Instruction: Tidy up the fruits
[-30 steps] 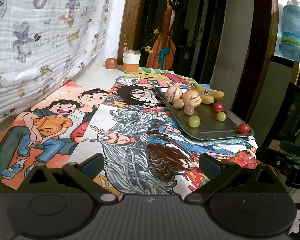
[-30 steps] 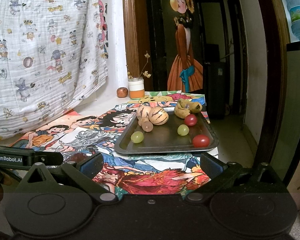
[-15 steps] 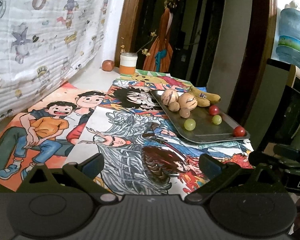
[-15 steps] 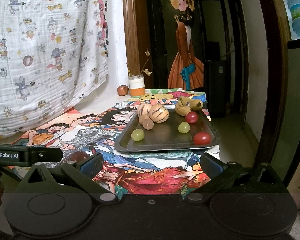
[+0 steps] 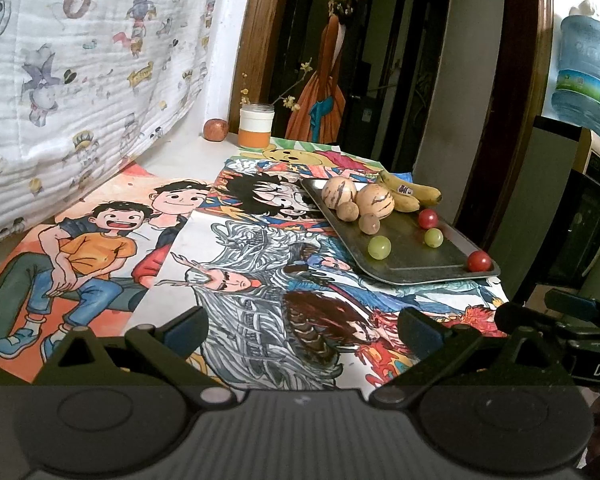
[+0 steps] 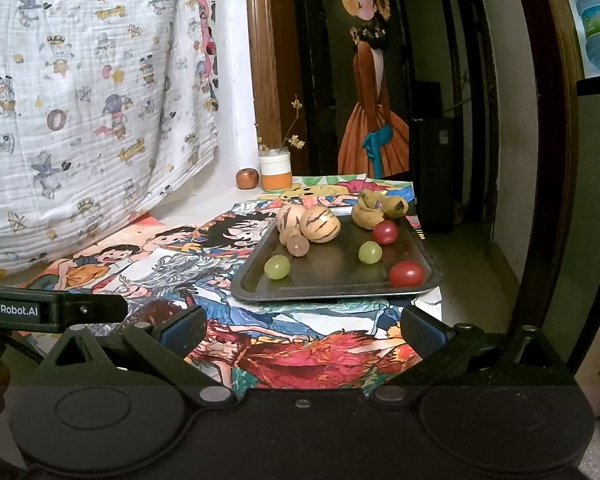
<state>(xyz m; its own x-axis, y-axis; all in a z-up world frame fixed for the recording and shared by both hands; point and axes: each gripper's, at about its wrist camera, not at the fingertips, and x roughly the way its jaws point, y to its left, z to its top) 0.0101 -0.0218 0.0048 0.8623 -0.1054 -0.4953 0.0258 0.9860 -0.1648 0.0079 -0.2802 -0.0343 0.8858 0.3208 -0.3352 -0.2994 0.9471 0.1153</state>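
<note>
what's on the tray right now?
On the tray: two striped melons, two small brown fruits, bananas, two green grapes, two red tomatoes. Anything behind the melons is hidden.

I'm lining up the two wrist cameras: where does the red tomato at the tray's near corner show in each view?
Left wrist: red tomato at right, on the tray's near right corner.
Right wrist: red tomato right of centre, same corner of the tray.
Shared landmark: the orange-and-white jar at the back.
</note>
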